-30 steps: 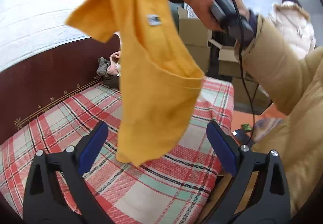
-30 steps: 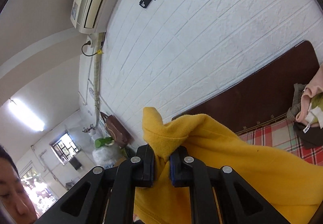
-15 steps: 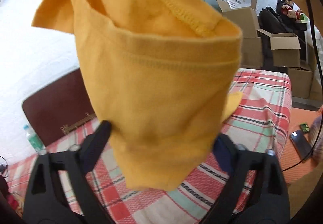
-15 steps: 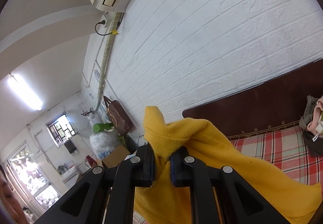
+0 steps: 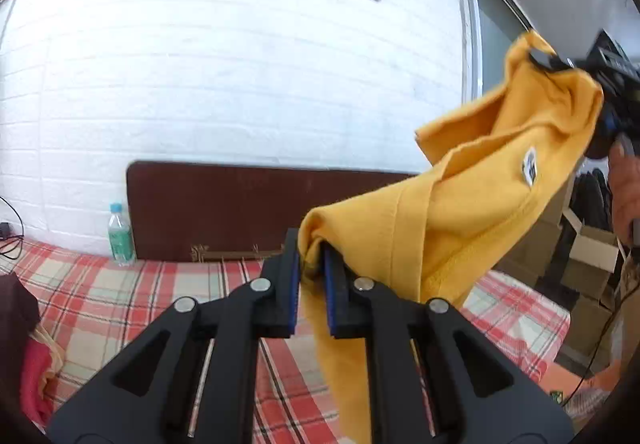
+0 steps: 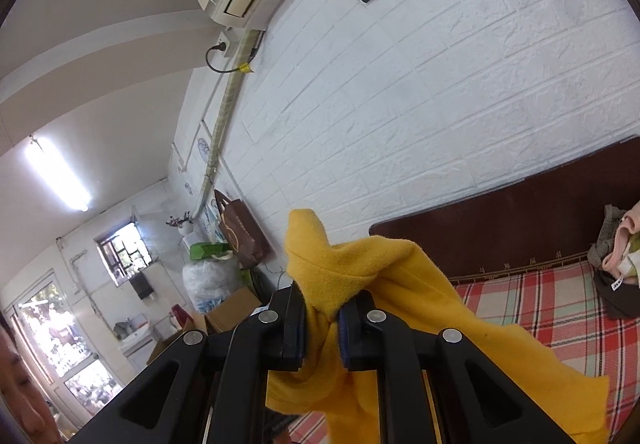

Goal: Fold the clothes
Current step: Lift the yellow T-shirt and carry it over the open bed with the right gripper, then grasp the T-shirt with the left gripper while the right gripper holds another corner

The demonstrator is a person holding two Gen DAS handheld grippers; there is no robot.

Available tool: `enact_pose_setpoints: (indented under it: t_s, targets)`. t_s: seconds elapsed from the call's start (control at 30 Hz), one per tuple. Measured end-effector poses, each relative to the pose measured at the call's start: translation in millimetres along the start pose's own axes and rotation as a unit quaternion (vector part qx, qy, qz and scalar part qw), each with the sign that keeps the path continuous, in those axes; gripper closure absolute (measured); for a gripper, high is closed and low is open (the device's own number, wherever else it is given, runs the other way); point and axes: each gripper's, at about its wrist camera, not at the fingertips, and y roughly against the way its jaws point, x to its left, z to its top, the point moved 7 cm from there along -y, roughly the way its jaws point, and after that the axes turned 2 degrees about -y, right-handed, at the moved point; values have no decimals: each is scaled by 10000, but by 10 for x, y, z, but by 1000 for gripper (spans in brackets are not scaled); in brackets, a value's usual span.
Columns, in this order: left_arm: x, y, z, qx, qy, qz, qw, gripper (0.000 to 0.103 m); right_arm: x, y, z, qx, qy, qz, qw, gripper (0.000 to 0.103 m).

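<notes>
A yellow garment (image 5: 472, 212) hangs in the air above the plaid bed, stretched between both grippers. My left gripper (image 5: 311, 264) is shut on a bunched edge of it, low in the left wrist view. The cloth runs up and to the right, where my right gripper (image 5: 560, 66) pinches another edge; a white label (image 5: 530, 171) shows on the inside. In the right wrist view the right gripper (image 6: 322, 306) is shut on a fold of the yellow garment (image 6: 420, 304), which drapes down to the right.
A red, green and white plaid bed cover (image 5: 132, 300) lies below, against a dark brown headboard (image 5: 224, 204). A plastic bottle (image 5: 119, 234) stands by the headboard. A pile of clothes (image 6: 618, 264) sits at the bed's far end. Cardboard boxes (image 5: 592, 256) stand at right.
My left gripper was open below the hanging garment; now it has shut on an edge of it and lifted. The right gripper kept its hold throughout.
</notes>
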Motion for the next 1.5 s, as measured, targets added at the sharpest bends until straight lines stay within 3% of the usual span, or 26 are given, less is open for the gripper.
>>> enact_pose_setpoints:
  t_s: [0.13,0.2,0.33,0.4,0.43,0.5,0.6,0.63,0.73,0.83,0.87,0.93,0.97,1.0,1.13,1.27,1.37,1.43,1.47,1.5]
  targets:
    - [267,392,657,-625,18,232,9978,91,415,300,181,-423,556,7,9976,91]
    - [259,607,890,-783,-227,223,9964,91,550,446,233,-583,678,116,9959,91]
    - [247,662,938,-531,-662,494,9952,90,639,604,143,-676,747,318,9944,88]
    - [355,460,676,-169,-597,586,9964,90,526,549,-27,-471,635,317,9964,84]
    - [409,361,546,12,-564,631,9964,90,408,488,-145,-308,547,214,9978,77]
    - [526,149,258,416,-476,717,9954,90,130,314,-388,-20,343,-33,9994,73]
    - [745,-189,-369,1198,-202,854,9889,90,-397,24,-907,763,-7,-433,9961,66]
    - [797,-260,-553,1410,-158,882,9859,90,-577,-58,-1088,1012,-108,-607,9930,60]
    - [951,-466,-1104,2043,-27,962,9742,90,-1033,-209,-1618,1809,-65,-1145,9768,56]
    - [1101,-647,-1613,2624,110,1039,9593,90,-1317,-275,-1880,2164,241,-1529,9640,49]
    - [1150,-656,-1667,2681,172,1069,9573,90,-1377,-309,-1929,2228,404,-1616,9605,44]
    - [1256,-652,-1751,2734,299,1124,9549,90,-1447,-418,-2011,2351,709,-1664,9550,23]
    - [1290,-657,-1777,2733,321,1130,9547,90,-1453,-518,-2063,2420,828,-1588,9536,23]
    - [1322,-659,-1796,2733,344,1142,9545,90,-1460,-620,-2119,2499,947,-1516,9516,23]
    - [1337,-550,-1705,2780,318,1188,9527,87,-1533,-1169,-2517,3242,1562,-1328,9235,23]
    - [1387,-508,-1797,2894,342,1250,9484,87,-1635,-1705,-2893,3818,1725,-921,9033,23]
    - [1432,-504,-1902,3018,377,1296,9438,87,-1669,-2015,-3090,4037,1748,-646,8957,23]
    - [1456,-500,-1961,3069,402,1306,9419,87,-1688,-2110,-3262,4386,1530,-391,8847,41]
    - [1468,-497,-1985,3085,411,1312,9412,87,-1673,-2093,-3280,4371,1508,-349,8860,55]
    - [1477,-493,-1992,3077,418,1323,9413,87,-1659,-2074,-3291,4352,1475,-312,8876,78]
